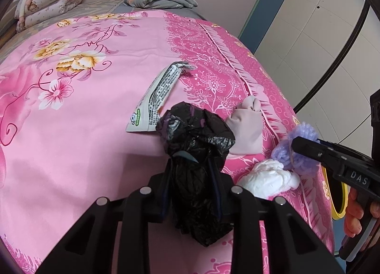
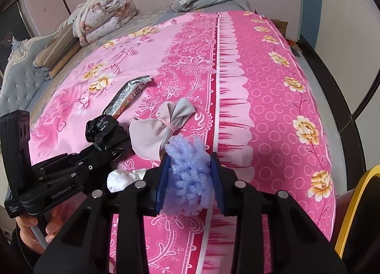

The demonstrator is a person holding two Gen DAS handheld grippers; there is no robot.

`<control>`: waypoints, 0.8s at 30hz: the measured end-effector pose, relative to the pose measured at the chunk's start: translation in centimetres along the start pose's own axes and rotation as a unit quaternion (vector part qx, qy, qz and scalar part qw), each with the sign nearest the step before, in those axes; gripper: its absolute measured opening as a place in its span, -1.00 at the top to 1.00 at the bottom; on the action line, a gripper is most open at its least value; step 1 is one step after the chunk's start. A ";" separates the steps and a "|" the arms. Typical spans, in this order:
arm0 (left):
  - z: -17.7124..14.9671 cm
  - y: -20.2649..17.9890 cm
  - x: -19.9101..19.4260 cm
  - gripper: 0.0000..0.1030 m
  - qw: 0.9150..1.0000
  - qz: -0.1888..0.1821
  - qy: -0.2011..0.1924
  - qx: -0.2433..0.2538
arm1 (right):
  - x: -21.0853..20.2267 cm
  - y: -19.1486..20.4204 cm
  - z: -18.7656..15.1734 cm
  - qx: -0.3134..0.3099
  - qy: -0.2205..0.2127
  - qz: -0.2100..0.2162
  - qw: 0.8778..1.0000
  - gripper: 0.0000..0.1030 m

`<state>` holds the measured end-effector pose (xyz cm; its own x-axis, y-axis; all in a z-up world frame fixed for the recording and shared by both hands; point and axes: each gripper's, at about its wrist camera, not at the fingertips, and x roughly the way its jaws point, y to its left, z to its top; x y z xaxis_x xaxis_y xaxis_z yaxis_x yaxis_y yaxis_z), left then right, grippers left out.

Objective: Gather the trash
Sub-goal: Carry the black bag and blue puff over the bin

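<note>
Pointing away: wrapper point(image 1: 156, 100), lengthwise up bedspread point(image 1: 71, 143).

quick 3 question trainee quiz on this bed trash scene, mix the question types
1. True or false: the left gripper is clamped on the crumpled black plastic bag.
2. What does the right gripper hold? A) white crumpled tissue B) lilac foam-net wad C) printed snack wrapper
3. Fill in: the tied beige cloth bundle lies on the ___ floral bedspread.

Key: 1 true; 2 B; 3 pink
</note>
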<state>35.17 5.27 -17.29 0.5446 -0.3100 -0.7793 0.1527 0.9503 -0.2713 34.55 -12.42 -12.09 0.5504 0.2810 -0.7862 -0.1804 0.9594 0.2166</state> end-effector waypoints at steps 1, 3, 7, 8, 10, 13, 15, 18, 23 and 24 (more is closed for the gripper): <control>-0.1 0.0 -0.2 0.50 1.000 0.001 -0.001 0.001 | -0.3 -0.1 -0.1 0.001 -0.002 0.002 1.000 0.38; 0.0 -0.1 -0.6 0.50 1.000 0.003 -0.003 0.001 | -0.9 -0.2 -0.1 0.003 -0.008 0.005 1.000 0.38; 0.2 -0.3 -1.4 0.50 1.000 0.006 -0.009 0.001 | -2.1 -0.3 -0.2 0.006 -0.019 0.008 1.000 0.38; 0.2 -0.4 -1.8 0.50 1.000 0.007 -0.012 0.001 | -2.5 -0.4 -0.3 0.005 -0.022 0.008 1.000 0.38; 0.3 -0.7 -2.2 0.50 1.000 0.008 -0.015 0.003 | -3.2 -0.5 -0.3 0.005 -0.026 0.009 1.000 0.38; 0.3 -1.3 -2.8 0.50 1.000 0.012 -0.018 0.007 | -4.5 -0.7 -0.5 0.006 -0.036 0.010 0.999 0.38; 0.4 -1.8 -3.3 0.50 1.000 0.013 -0.021 0.009 | -5.2 -0.8 -0.5 0.007 -0.041 0.011 0.999 0.38; 0.6 -2.6 -4.0 0.50 0.999 0.014 -0.026 0.013 | -6.8 -1.3 -0.7 0.006 -0.054 0.009 0.998 0.38; 1.0 -4.6 -5.3 0.50 0.999 0.015 -0.036 0.026 | -9.1 -2.1 -0.9 0.009 -0.072 0.007 0.997 0.38; 1.1 -5.0 -5.6 0.50 0.999 0.015 -0.038 0.028 | -9.4 -2.2 -0.9 0.009 -0.074 0.006 0.997 0.38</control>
<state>32.29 2.24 -10.97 0.6096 -0.2813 -0.7411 0.1813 0.9596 -0.2151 29.03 -17.23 -5.66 0.6629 0.2924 -0.6893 -0.1744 0.9556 0.2376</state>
